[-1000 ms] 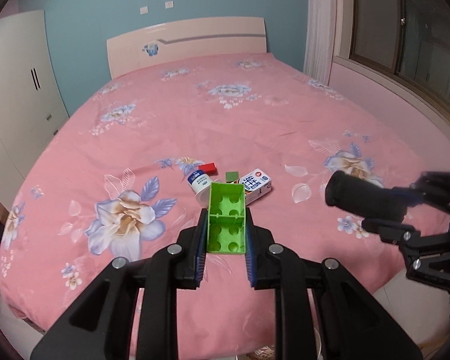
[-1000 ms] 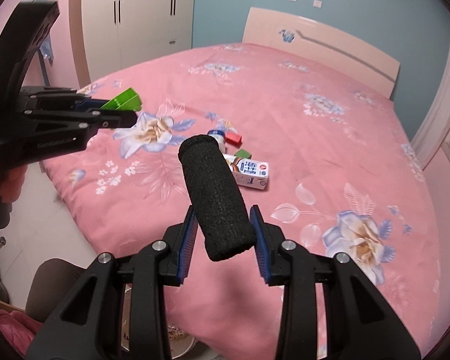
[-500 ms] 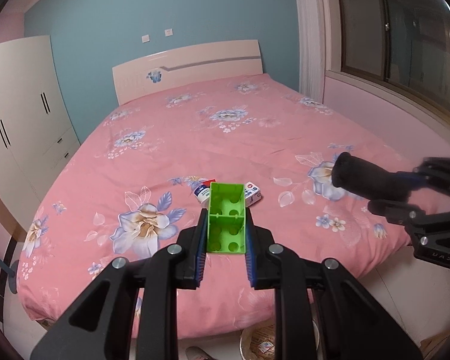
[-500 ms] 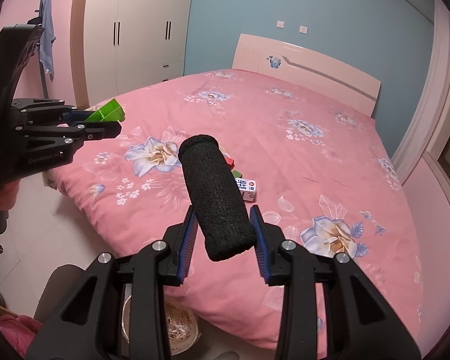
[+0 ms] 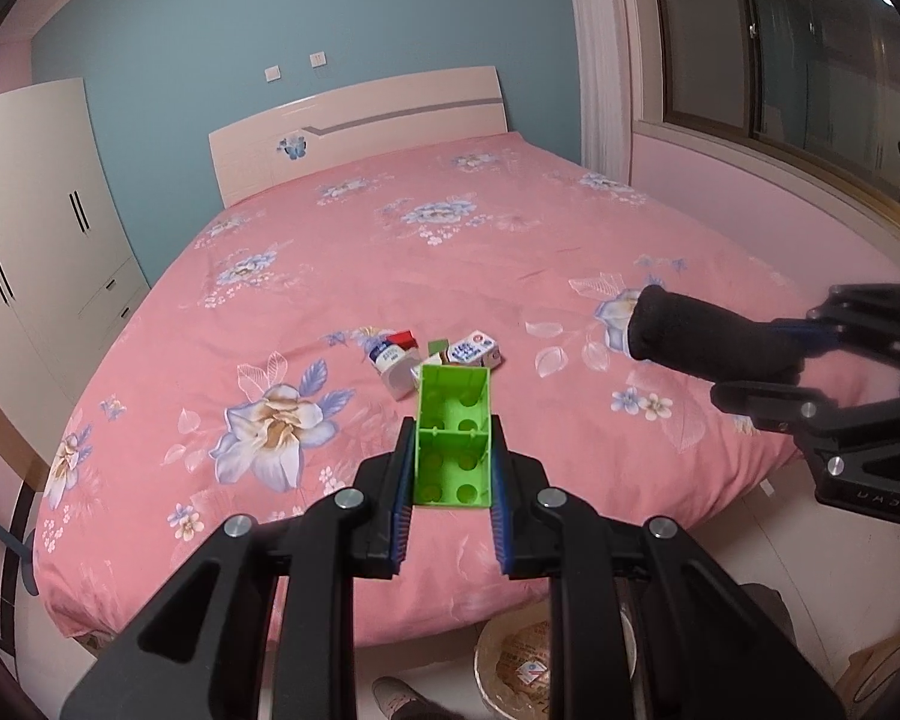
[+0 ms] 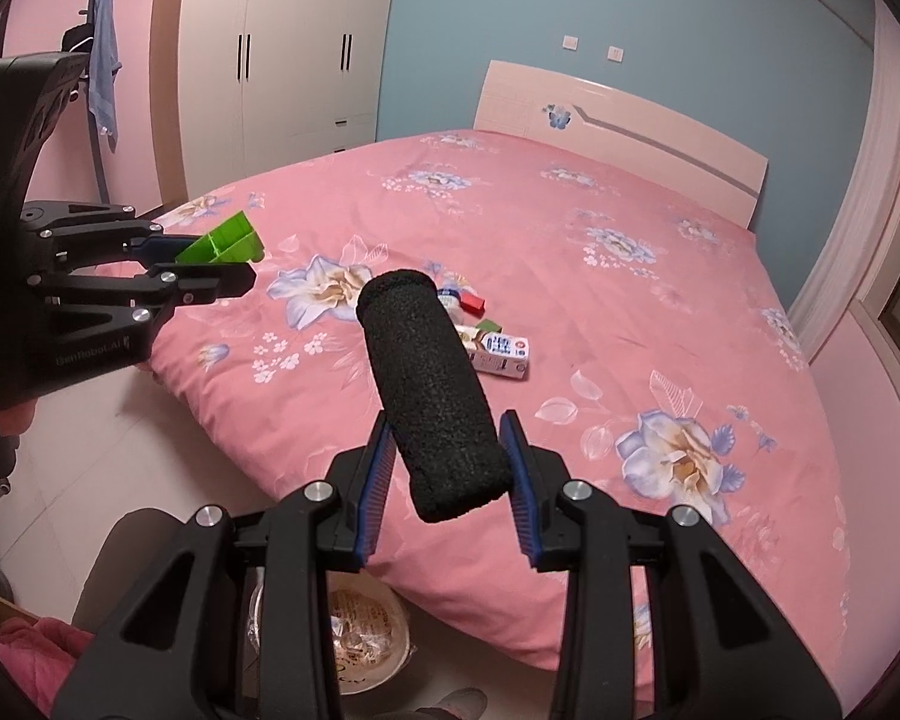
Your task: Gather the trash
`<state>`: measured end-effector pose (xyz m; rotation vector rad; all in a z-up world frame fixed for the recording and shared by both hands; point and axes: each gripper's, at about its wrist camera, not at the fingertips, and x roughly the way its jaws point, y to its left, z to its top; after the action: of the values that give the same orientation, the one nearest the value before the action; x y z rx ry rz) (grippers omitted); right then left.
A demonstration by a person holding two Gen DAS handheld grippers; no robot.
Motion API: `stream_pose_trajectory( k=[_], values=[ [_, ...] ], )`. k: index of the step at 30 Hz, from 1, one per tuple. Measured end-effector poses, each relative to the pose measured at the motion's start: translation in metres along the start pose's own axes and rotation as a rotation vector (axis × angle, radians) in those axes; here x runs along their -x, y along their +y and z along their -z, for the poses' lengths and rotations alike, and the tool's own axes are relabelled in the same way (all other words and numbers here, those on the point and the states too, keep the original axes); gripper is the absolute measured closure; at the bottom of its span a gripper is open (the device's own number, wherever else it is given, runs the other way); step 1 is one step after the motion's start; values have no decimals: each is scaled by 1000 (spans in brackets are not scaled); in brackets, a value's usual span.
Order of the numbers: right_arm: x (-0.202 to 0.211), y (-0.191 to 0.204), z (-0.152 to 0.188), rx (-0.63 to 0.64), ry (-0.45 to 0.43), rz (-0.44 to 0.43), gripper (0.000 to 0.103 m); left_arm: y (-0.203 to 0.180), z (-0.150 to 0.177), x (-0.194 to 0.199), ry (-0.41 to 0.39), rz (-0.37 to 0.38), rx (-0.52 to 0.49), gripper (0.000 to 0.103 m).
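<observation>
My left gripper (image 5: 450, 480) is shut on a green plastic block (image 5: 453, 438), held above the bed's foot edge; it also shows in the right wrist view (image 6: 222, 246). My right gripper (image 6: 447, 468) is shut on a black foam cylinder (image 6: 432, 390), seen at the right in the left wrist view (image 5: 708, 339). On the pink floral bed (image 5: 390, 276) lie a milk carton (image 5: 477, 351), a small white cup (image 5: 393, 366), a red piece (image 5: 402, 339) and a small green piece (image 5: 438, 347). A trash bin (image 5: 546, 666) with wrappers stands on the floor below both grippers, also in the right wrist view (image 6: 360, 642).
A white wardrobe (image 5: 36, 228) stands left of the bed, a window (image 5: 780, 48) to the right. The headboard (image 5: 354, 126) is against the blue wall. A shoe (image 5: 396, 696) shows on the floor beside the bin.
Both grippers have drawn back and up from the bed, still holding their objects. The bed items look farther away and the trash bin has come into view below.
</observation>
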<state>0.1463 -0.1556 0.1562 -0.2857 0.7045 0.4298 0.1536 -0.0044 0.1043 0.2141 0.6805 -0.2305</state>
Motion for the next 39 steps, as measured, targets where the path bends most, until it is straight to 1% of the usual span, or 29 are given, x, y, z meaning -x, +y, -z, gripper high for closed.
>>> stream_pose_trajectory(
  k=[7, 19, 28, 39],
  values=[
    [-17, 4, 16, -18, 39, -20, 66, -5, 21, -20, 57, 2, -3, 79],
    [-59, 17, 52, -26, 141, -64, 66, -8, 65, -56, 172, 20, 11, 79],
    [-94, 27, 88, -32, 232, -104, 66, -14, 103, -86, 272, 37, 16, 79],
    [-140, 49, 136, -29, 362, -169, 66, -29, 149, -125, 393, 91, 17, 79]
  ],
)
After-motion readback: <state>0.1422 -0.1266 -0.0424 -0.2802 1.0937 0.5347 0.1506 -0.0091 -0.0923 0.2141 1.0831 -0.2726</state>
